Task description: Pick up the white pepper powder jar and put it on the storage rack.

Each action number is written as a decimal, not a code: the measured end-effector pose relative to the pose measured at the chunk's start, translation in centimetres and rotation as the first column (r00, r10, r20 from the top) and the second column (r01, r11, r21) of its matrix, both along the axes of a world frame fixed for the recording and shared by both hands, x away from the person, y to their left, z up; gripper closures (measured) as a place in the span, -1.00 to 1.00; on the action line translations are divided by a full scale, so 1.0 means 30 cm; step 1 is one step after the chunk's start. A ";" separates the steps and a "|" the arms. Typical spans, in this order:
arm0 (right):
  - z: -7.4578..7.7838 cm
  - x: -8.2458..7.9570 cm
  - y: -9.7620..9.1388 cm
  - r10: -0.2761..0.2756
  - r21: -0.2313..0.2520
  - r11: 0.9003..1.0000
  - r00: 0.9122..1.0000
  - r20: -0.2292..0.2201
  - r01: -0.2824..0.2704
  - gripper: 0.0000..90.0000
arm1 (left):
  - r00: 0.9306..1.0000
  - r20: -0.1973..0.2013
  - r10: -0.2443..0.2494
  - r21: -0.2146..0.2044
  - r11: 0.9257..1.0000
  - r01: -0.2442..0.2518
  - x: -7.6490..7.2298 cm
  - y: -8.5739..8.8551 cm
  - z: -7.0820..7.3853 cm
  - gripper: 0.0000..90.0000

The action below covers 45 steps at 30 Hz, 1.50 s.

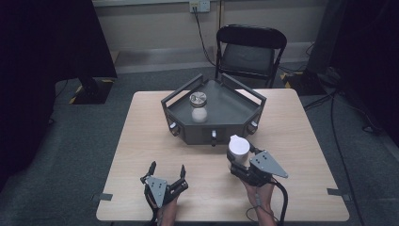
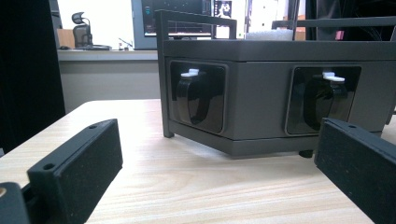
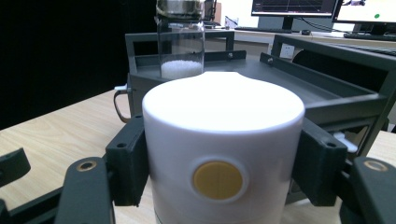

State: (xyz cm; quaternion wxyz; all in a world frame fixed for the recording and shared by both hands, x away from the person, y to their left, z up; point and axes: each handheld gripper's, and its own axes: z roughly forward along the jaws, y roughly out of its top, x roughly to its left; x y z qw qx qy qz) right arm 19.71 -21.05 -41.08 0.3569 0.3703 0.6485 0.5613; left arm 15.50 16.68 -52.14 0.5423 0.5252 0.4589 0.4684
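The right gripper, low and right of centre in the high view, has its two black jaws pressed against the sides of a white cylindrical plastic canister, which it holds upright just in front of the dark grey angular metal tray at mid-frame. In the right gripper view the canister takes up the lower centre, with a round yellow disc on its near wall; the disc is blank. The left gripper, at lower left of the high view, has its jaws spread wide with nothing between them, near the tabletop.

On the tray's floor stands a clear glass jar with a metal lid, holding white granules at its bottom.

The step in hand looks like carrying the canister toward the tray. The next move probably calls for raising it clear of the front wall, then setting it down beside the jar without knocking it.

No brand, label or legible writing appears on any of these things.
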 end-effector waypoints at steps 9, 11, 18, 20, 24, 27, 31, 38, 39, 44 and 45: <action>0.054 0.038 -0.025 0.019 0.007 1.000 1.000 -0.012 -0.019 -0.32 | 1.000 0.000 0.000 0.000 1.000 0.000 0.000 0.000 0.000 -1.00; 0.066 0.041 -0.024 0.017 -0.001 1.000 1.000 -0.008 -0.017 -0.32 | 1.000 0.000 0.000 0.001 1.000 0.000 0.000 0.000 0.000 -1.00; 0.098 0.062 -0.023 0.024 -0.007 1.000 1.000 0.003 -0.024 -0.32 | 1.000 0.000 0.000 0.001 1.000 0.000 0.000 0.000 0.000 -1.00; 0.102 0.073 -0.024 0.023 0.001 1.000 1.000 0.004 -0.023 -0.32 | 1.000 0.000 0.000 0.001 1.000 0.000 0.000 0.000 0.000 -1.00; 0.113 0.090 -0.020 0.026 0.001 1.000 1.000 0.014 -0.026 -0.32 | 1.000 0.000 0.000 0.000 1.000 0.000 0.000 0.000 0.000 -1.00; 0.131 0.099 -0.012 0.027 -0.004 1.000 0.999 0.021 -0.027 -0.32 | 1.000 -0.001 0.000 0.001 1.000 0.000 0.000 0.000 0.001 -1.00; 0.157 0.111 -0.004 0.029 -0.004 1.000 0.999 0.029 -0.029 -0.32 | 1.000 -0.001 0.000 0.001 1.000 0.000 0.000 0.000 0.001 -1.00; 0.194 0.142 0.010 0.025 -0.006 1.000 0.999 0.041 -0.024 -0.32 | 1.000 -0.001 0.000 0.000 1.000 0.000 0.000 0.000 0.001 -1.00; 0.197 0.147 0.012 0.026 -0.003 1.000 0.999 0.044 -0.026 -0.32 | 1.000 -0.001 0.000 0.001 1.000 0.000 0.000 0.000 0.001 -1.00; 0.212 0.173 0.024 0.013 0.014 1.000 0.998 0.056 -0.014 -0.32 | 1.000 -0.002 0.000 0.002 1.000 0.000 0.000 0.000 0.001 -1.00; 0.217 0.178 0.027 0.012 0.016 1.000 0.998 0.056 -0.013 -0.32 | 1.000 -0.001 0.000 0.000 1.000 0.000 0.000 0.000 0.001 -1.00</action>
